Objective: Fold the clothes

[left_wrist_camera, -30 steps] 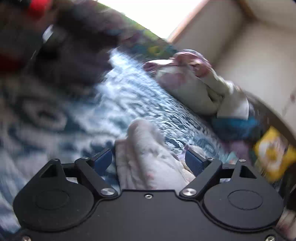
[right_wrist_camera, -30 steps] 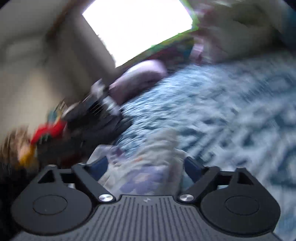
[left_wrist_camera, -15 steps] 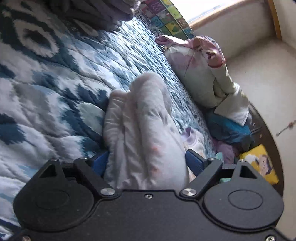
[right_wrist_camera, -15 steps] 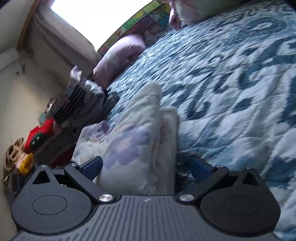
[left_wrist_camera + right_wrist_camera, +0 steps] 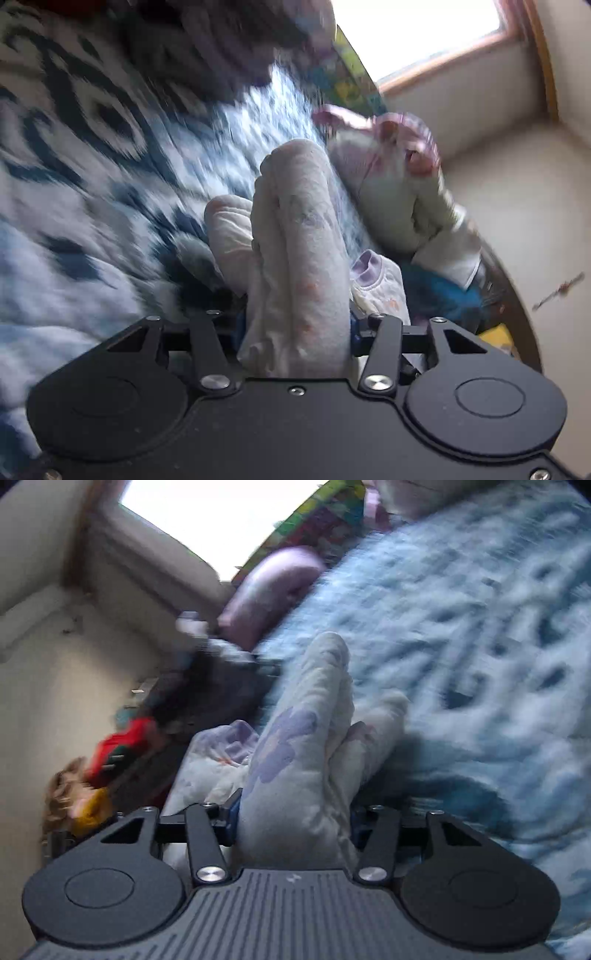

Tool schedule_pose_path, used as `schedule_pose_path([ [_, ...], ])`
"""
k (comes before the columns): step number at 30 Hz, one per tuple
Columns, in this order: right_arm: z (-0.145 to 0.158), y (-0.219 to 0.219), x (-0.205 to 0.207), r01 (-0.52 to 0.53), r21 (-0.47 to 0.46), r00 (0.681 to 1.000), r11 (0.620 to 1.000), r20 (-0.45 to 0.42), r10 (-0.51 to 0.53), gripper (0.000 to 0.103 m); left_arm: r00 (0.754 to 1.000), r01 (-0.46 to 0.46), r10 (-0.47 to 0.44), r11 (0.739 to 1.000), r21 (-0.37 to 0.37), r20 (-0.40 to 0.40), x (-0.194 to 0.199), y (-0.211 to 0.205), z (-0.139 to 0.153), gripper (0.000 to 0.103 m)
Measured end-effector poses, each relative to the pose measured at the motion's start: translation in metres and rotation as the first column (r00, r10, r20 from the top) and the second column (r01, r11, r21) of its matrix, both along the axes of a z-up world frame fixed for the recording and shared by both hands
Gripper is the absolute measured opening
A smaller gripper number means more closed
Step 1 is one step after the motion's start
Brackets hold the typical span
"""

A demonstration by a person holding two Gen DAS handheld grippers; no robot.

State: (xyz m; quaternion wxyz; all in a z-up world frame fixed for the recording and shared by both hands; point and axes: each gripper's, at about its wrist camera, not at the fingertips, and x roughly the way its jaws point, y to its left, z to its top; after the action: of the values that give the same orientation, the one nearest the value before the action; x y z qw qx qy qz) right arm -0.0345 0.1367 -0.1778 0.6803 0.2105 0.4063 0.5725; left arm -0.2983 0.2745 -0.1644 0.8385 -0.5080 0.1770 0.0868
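Step in hand: gripping. Your left hand-held gripper [image 5: 295, 325] and right hand-held gripper [image 5: 293, 814] are both closing their jaws, each with a bunched fold of the pale cream printed cotton garment [image 5: 299, 251] between them and the blue pads against it. The garment lies on the blue-and-white patterned quilt [image 5: 74, 221] of the bed.

Next move, as I judge it: seat both grips, lift, and spread the cloth flat on the quilt.

The left view alone shows the pink-and-white clothes heap [image 5: 399, 192] beyond the garment; the right view alone shows the lilac pillow [image 5: 273, 587] and dark grey clothing [image 5: 207, 694].
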Motion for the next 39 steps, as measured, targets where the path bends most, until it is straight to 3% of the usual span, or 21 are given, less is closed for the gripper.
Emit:
schedule_pose_path([
  [2,0.007,0.006,-0.012,-0.026,0.01,1.0,1.0,-0.002,0.026,0.053,0.999,-0.029,0.028,0.999,-0.013,-0.045,-0.015,0.005,-0.005,0.062],
  [3,0.006,0.01,-0.018,-0.029,-0.013,1.0,1.0,-0.004,0.029,0.059,0.995,-0.038,0.036,0.999,-0.021,-0.089,-0.019,0.008,-0.013,0.07],
  [4,0.005,0.014,-0.023,-0.032,-0.037,0.999,0.999,-0.005,0.031,0.073,0.99,-0.048,0.044,0.998,-0.029,-0.132,-0.023,0.011,-0.021,0.081],
  [6,-0.002,0.019,-0.033,-0.014,-0.103,1.0,0.995,0.007,0.014,0.079,0.984,-0.063,0.054,0.997,-0.046,-0.171,-0.031,0.018,-0.031,0.076],
  [8,-0.008,0.01,-0.039,0.047,-0.155,0.998,0.987,0.051,-0.04,0.082,0.99,-0.064,0.061,0.998,-0.015,-0.128,-0.039,0.02,-0.022,0.079],
  [10,-0.009,-0.003,-0.037,0.088,-0.131,0.996,0.987,0.039,-0.083,0.094,0.992,-0.062,0.061,0.998,-0.001,-0.11,-0.043,0.022,-0.02,0.082],
  [14,-0.016,-0.01,-0.028,0.068,-0.08,0.995,0.994,-0.066,-0.073,0.094,0.992,-0.033,0.028,0.999,-0.036,-0.12,-0.039,0.023,-0.031,0.082],
  [16,-0.027,-0.003,-0.027,0.05,-0.101,0.991,0.994,-0.119,-0.062,0.091,0.993,-0.015,0.01,0.999,-0.039,-0.114,-0.033,0.019,-0.036,0.082],
  [18,-0.032,0.0,-0.03,0.054,-0.103,0.991,0.993,-0.12,-0.066,0.091,0.994,0.002,-0.005,1.0,-0.027,-0.109,-0.026,0.016,-0.038,0.078],
  [20,-0.033,0.005,-0.034,0.038,-0.1,0.992,0.994,-0.12,-0.05,0.073,0.994,0.013,-0.014,1.0,-0.013,-0.106,-0.02,0.015,-0.037,0.061],
  [21,-0.036,0.007,-0.035,0.018,-0.09,0.989,0.996,-0.146,-0.031,0.054,0.995,0.011,-0.014,1.0,-0.026,-0.101,-0.021,0.015,-0.038,0.059],
  [23,-0.038,0.009,-0.039,0.028,-0.084,0.986,0.996,-0.161,-0.041,0.052,0.997,0.001,-0.005,0.999,-0.048,-0.078,-0.027,0.018,-0.036,0.051],
  [26,-0.031,0.009,-0.041,0.025,-0.058,0.987,0.998,-0.159,-0.034,0.048,0.999,-0.022,0.02,0.997,-0.074,-0.029,-0.04,0.024,-0.028,0.05],
  [30,-0.004,0.029,-0.044,-0.03,0.01,0.99,1.0,-0.136,0.031,0.047,0.989,-0.113,0.116,0.993,-0.039,0.089,-0.07,0.043,-0.001,0.05],
  [34,0.025,0.081,-0.047,-0.131,0.075,0.984,0.988,-0.111,0.139,0.047,0.955,-0.234,0.229,0.972,0.001,0.189,-0.103,0.072,0.02,0.05],
  [39,0.052,0.17,-0.062,-0.273,0.138,0.956,0.952,-0.076,0.285,0.047,0.893,-0.38,0.374,0.925,-0.023,0.25,-0.14,0.121,0.022,0.05],
])
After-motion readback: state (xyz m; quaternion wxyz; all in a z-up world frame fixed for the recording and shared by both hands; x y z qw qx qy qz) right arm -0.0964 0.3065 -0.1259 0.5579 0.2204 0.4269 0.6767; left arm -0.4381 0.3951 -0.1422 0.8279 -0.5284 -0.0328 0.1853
